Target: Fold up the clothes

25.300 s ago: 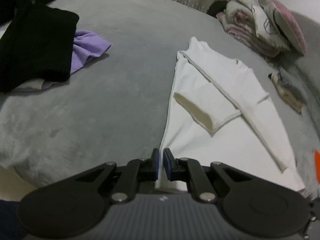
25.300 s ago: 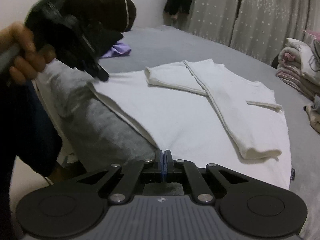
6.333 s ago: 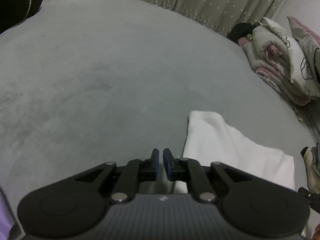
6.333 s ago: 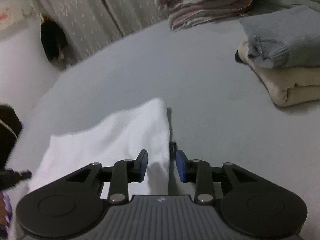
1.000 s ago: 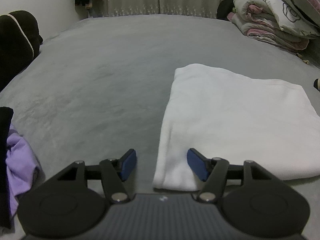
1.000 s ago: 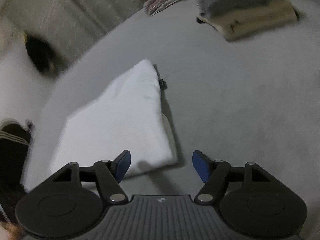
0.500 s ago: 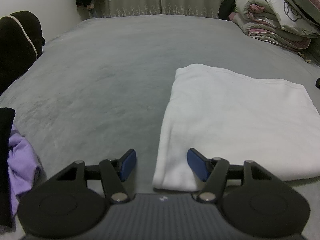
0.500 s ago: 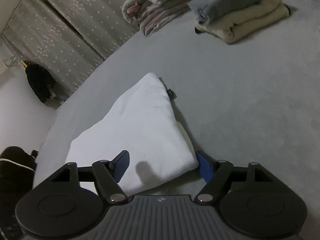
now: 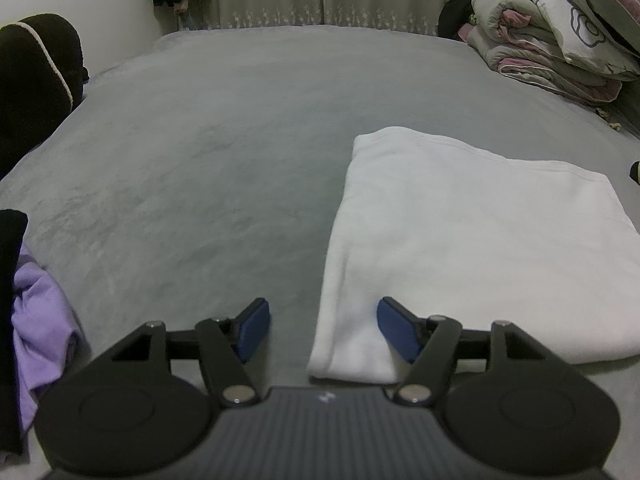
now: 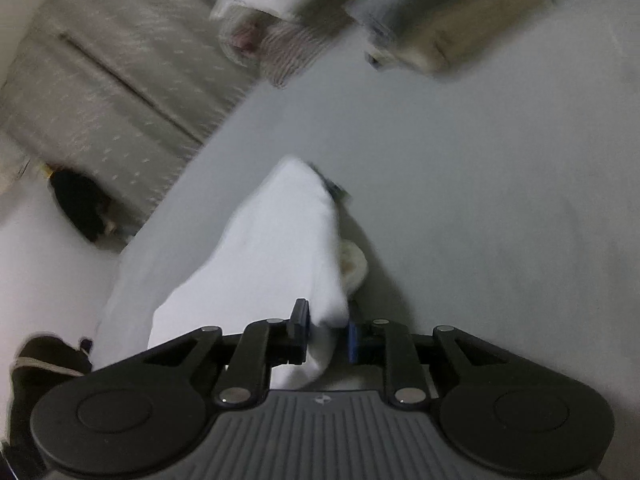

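While the left gripper (image 9: 322,332) stands about half open, its jaws are opening a touch more, and the near-left corner of the folded white garment (image 9: 460,248) lies between the blue pads (image 9: 398,334) — the right-hand pad sits over the cloth, the left-hand one over bare bedcover, neither pressing. So released, not gripping. The right gripper (image 10: 328,330) is another matter: its jaws are closing and have nearly met, w/ a bunched corner of the white garment (image 10: 276,252) pinched between them — clenched on the cloth, which rises off the bed into the jaws.

Pose: left gripper points down at a fair slant onto the grey bed (image 9: 200,168), level w/ the horizon. The right-wrist view is tilted and smeared w/ motion blur, so the right gripper is rolled to one side; no hand or sleeve shows in either view.

The garment lies as a flat folded rectangle on the right half of the bed in the left-wrist view; a cream inner layer (image 10: 352,264) pokes out at its edge by the right gripper.

Vs half a sec. ago: the left gripper's view is almost unchanged. The right gripper's jaws then stood wide, straddling the corner as it lay flat; now they've shut on it, the corner is lifted, and the view has rolled. Approx. 25 s back the garment was spread out full length, sleeves crossed.
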